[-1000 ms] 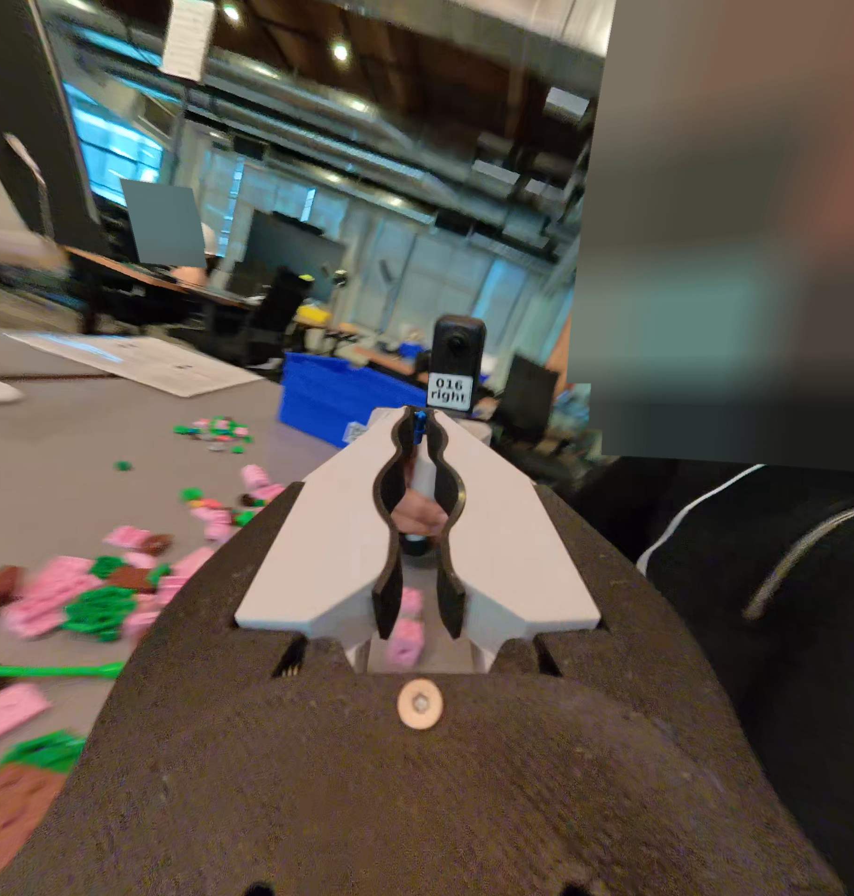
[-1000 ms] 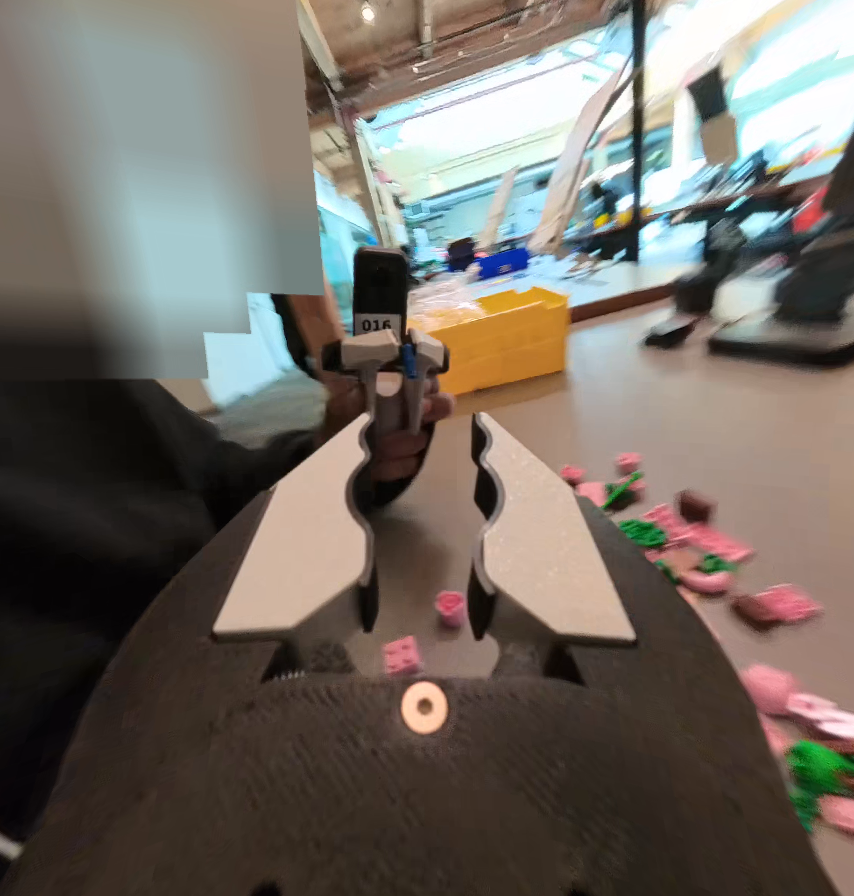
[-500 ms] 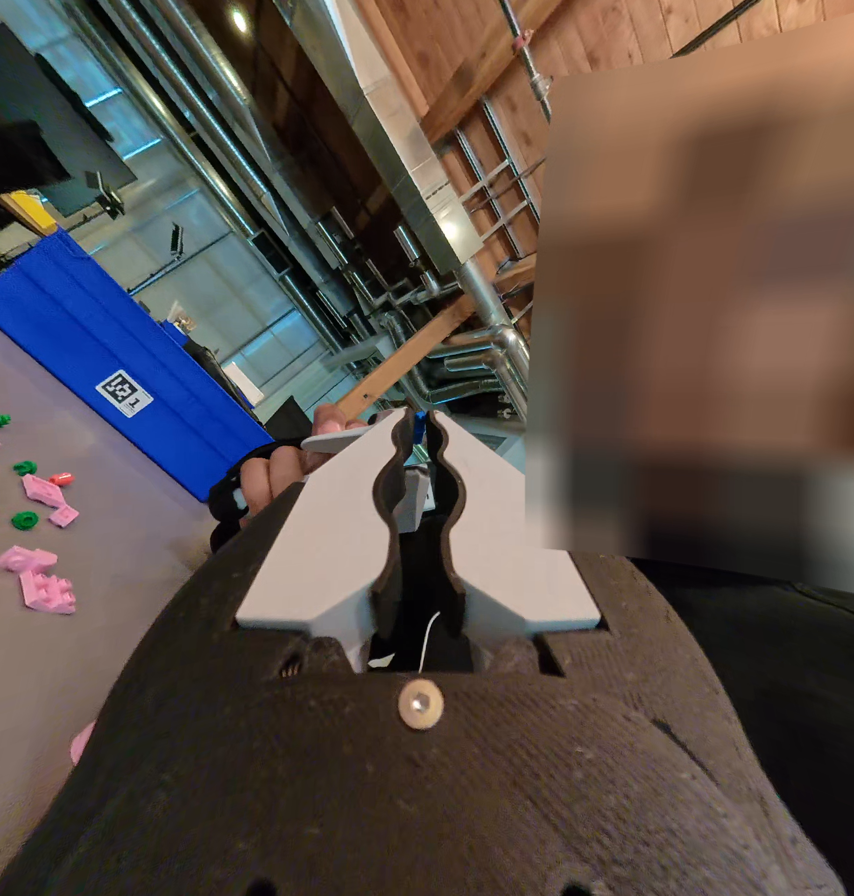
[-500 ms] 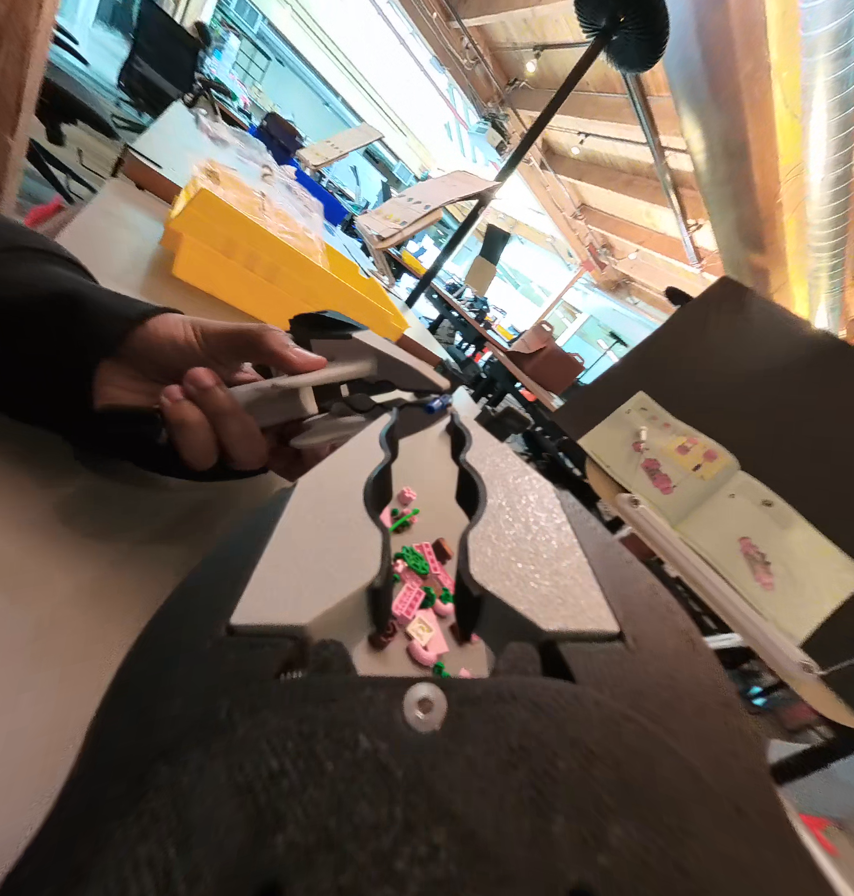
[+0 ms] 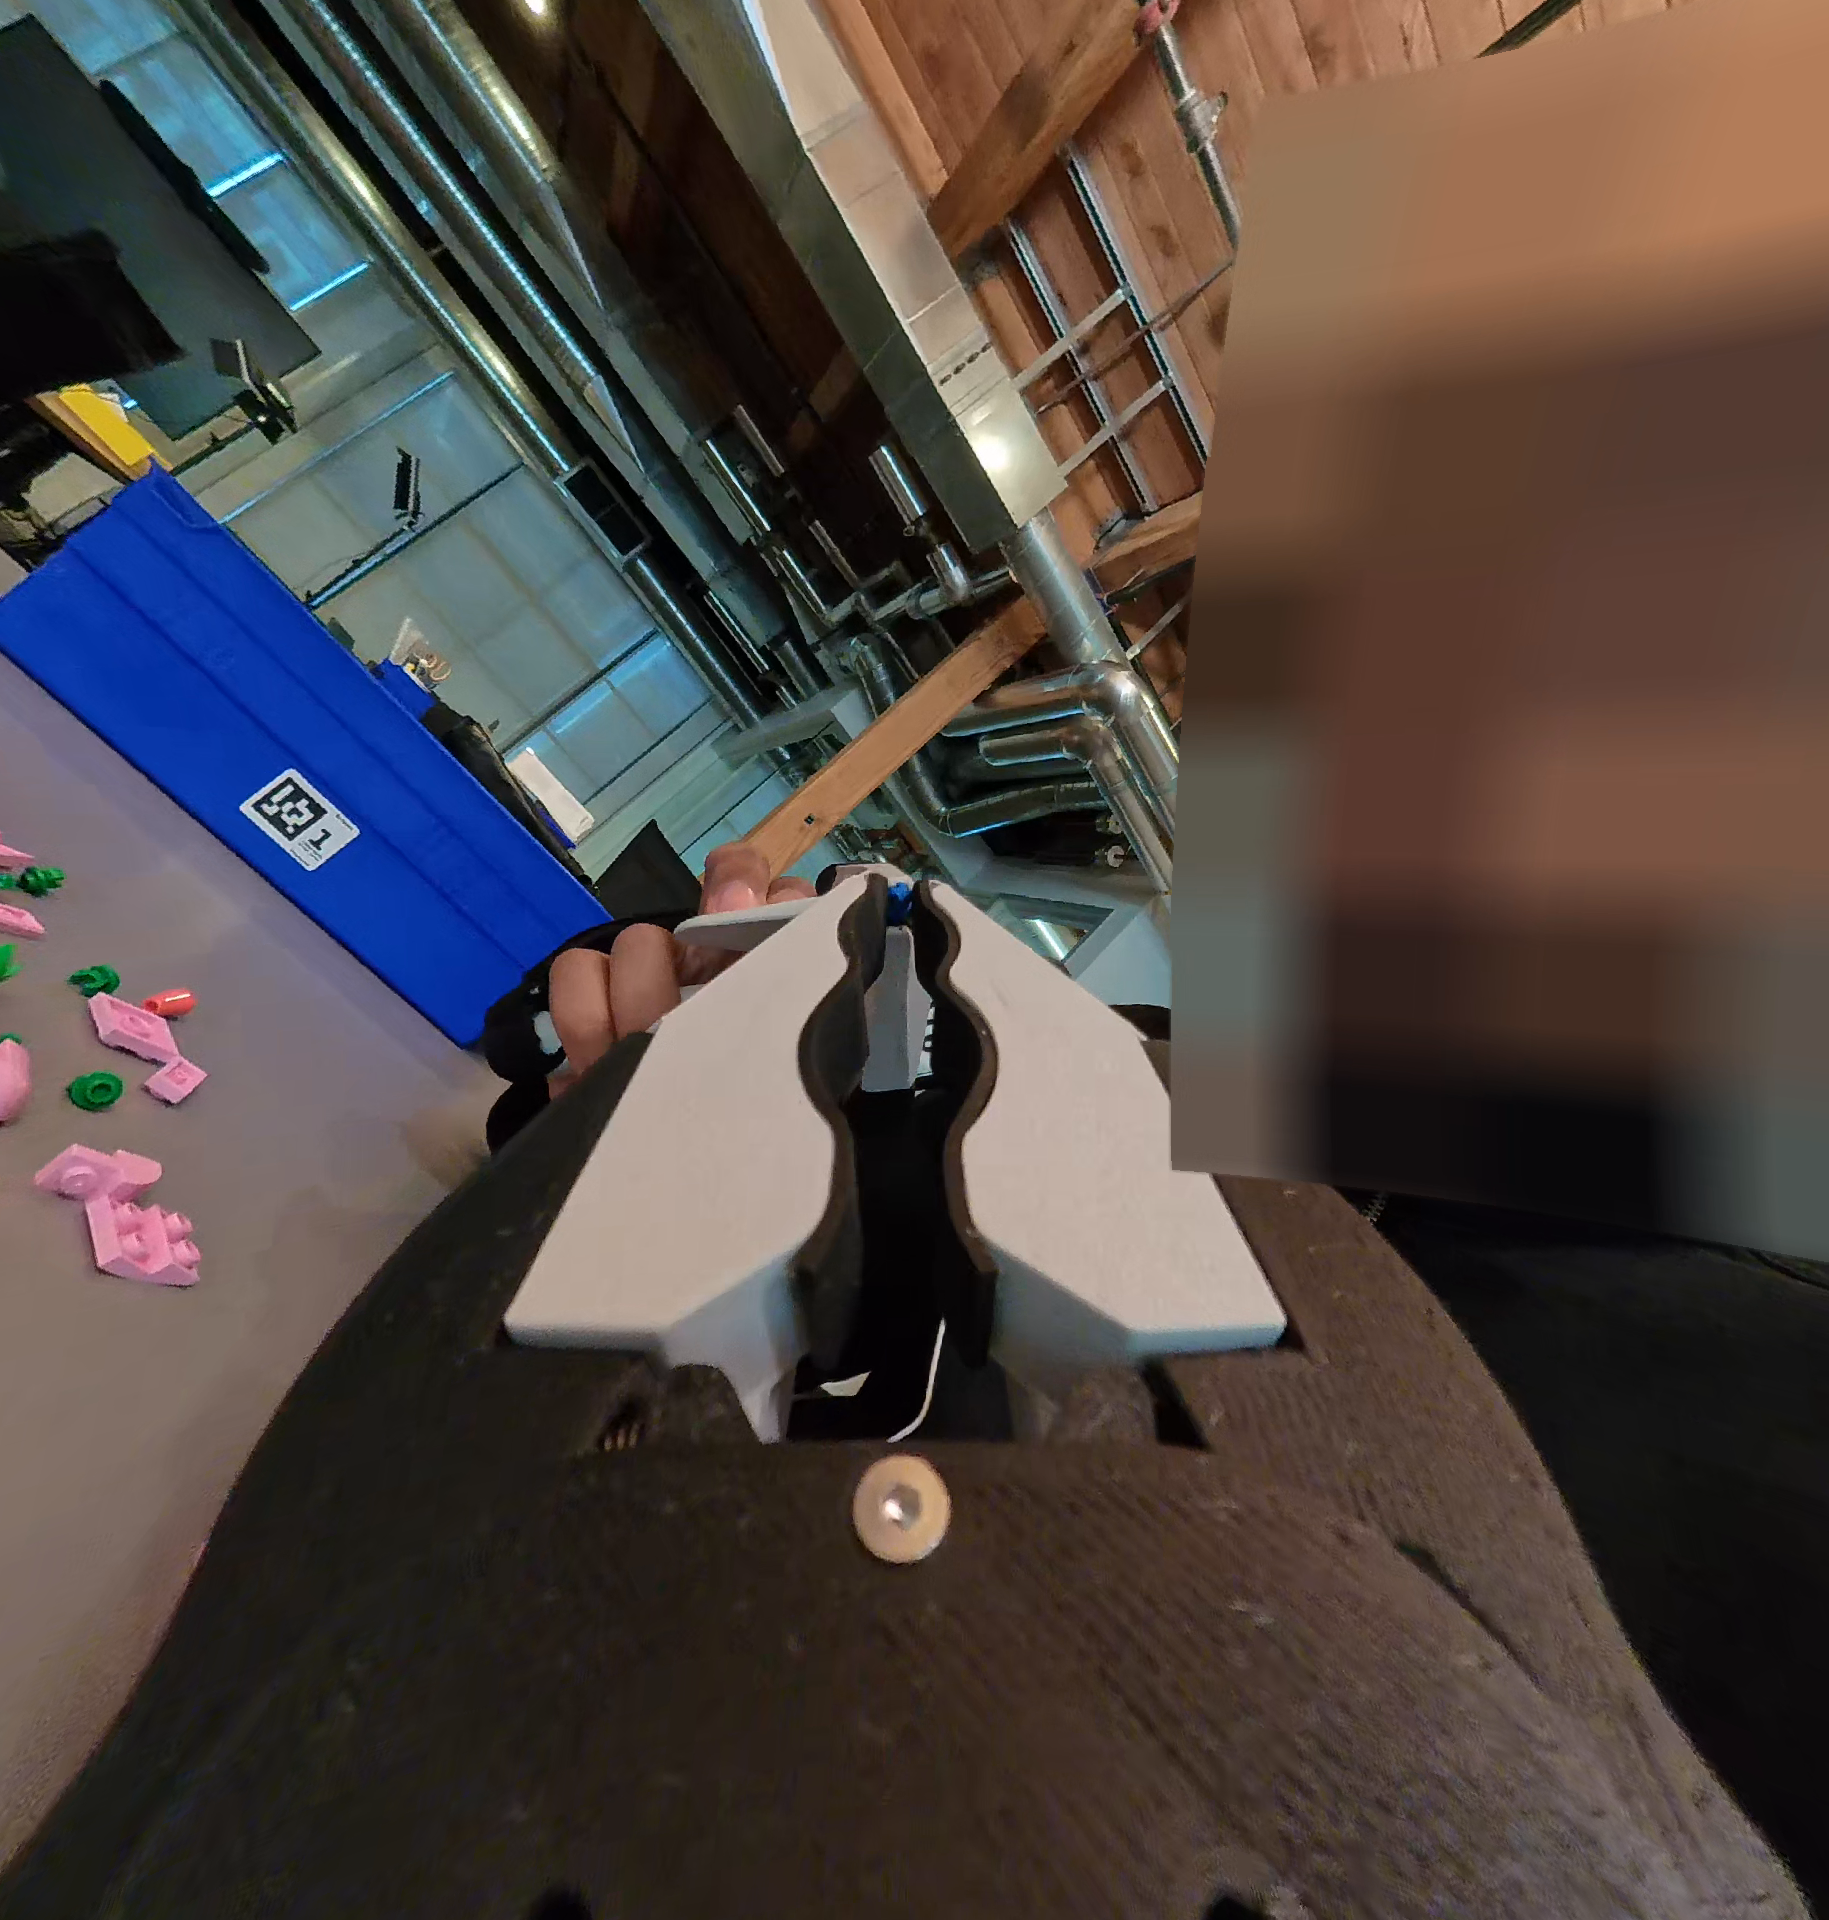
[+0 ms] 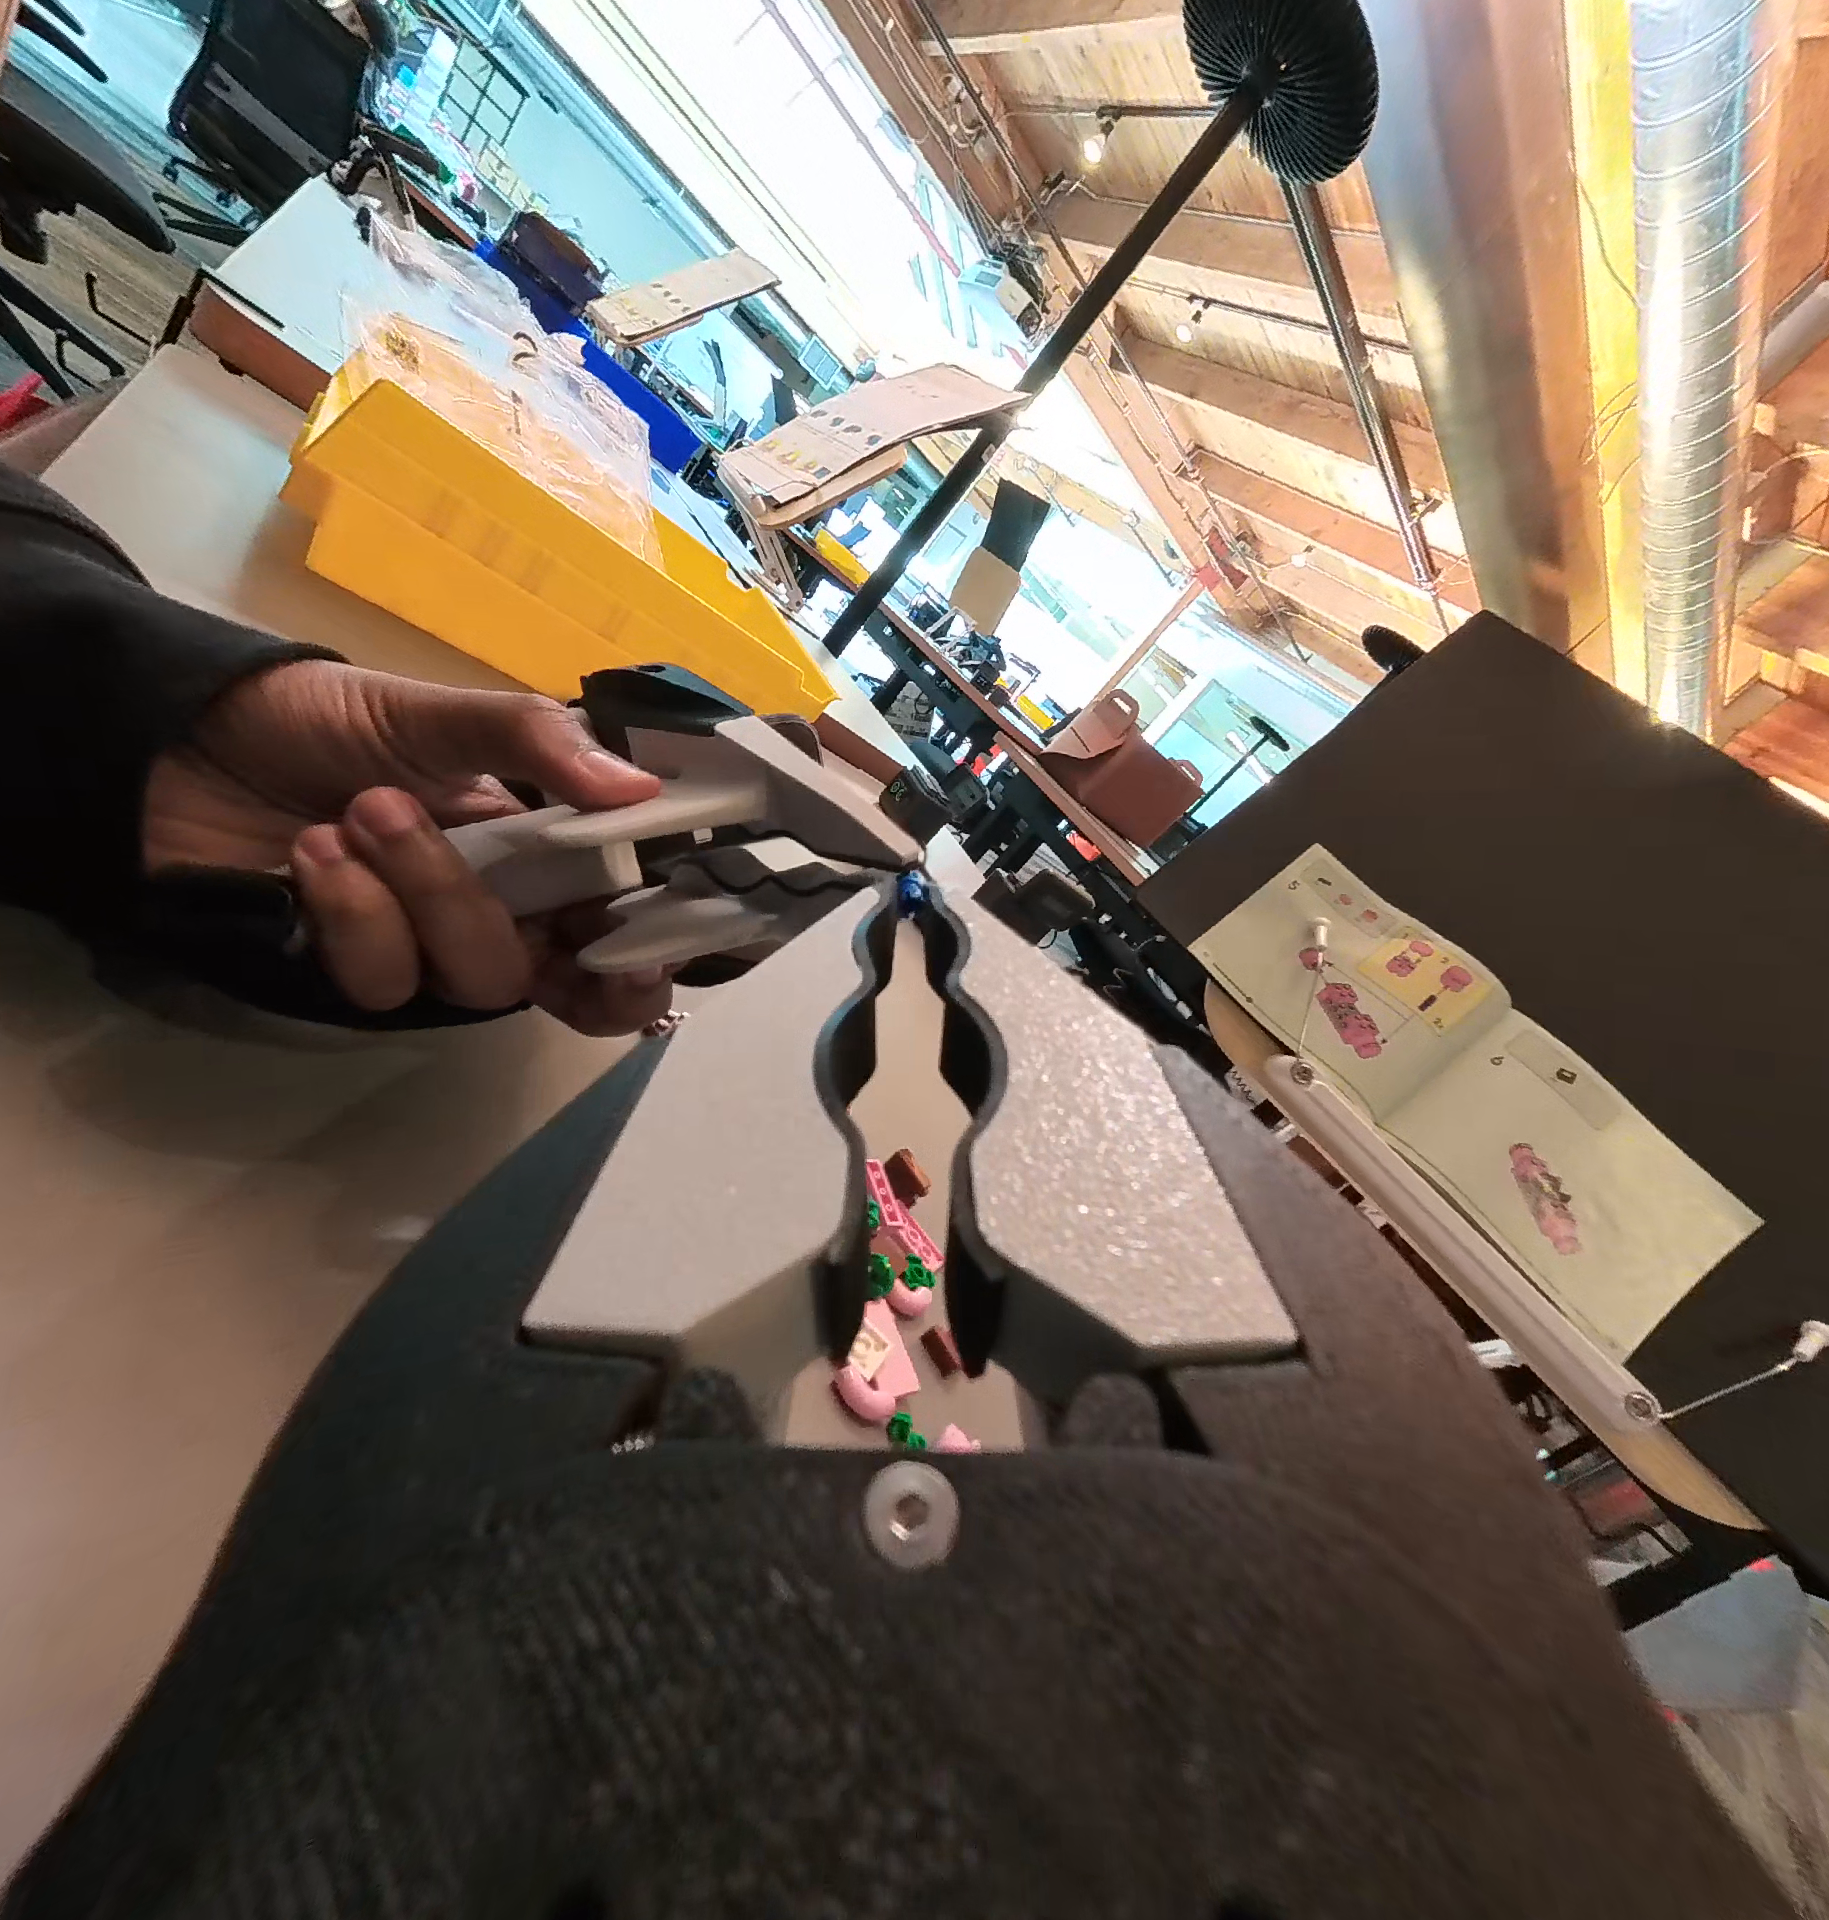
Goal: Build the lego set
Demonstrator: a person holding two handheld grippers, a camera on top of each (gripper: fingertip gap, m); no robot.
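My left gripper (image 5: 897, 896) is shut, with a small blue piece (image 5: 897, 902) pinched at its tips. My right gripper (image 6: 908, 899) has its tips closed around the same blue piece (image 6: 908, 891). The two grippers meet tip to tip, raised above the table. In the right wrist view a hand holds the left gripper (image 6: 744, 821) on the left. In the left wrist view the hand holding the right gripper (image 5: 619, 987) shows behind my fingers. Loose pink, green and brown pieces (image 5: 131, 1216) lie on the grey table (image 5: 110, 1507). More pieces (image 6: 889, 1340) show between the right fingers.
A blue bin (image 5: 266, 790) stands at the table's far edge in the left wrist view. A yellow bin (image 6: 536, 582) with plastic bags sits behind the hand. An open instruction booklet (image 6: 1461, 1122) is clipped to a black board on the right.
Both grippers tilted up away from the table. The right gripper went from wide open to closed on the blue piece held at the left gripper's tips.
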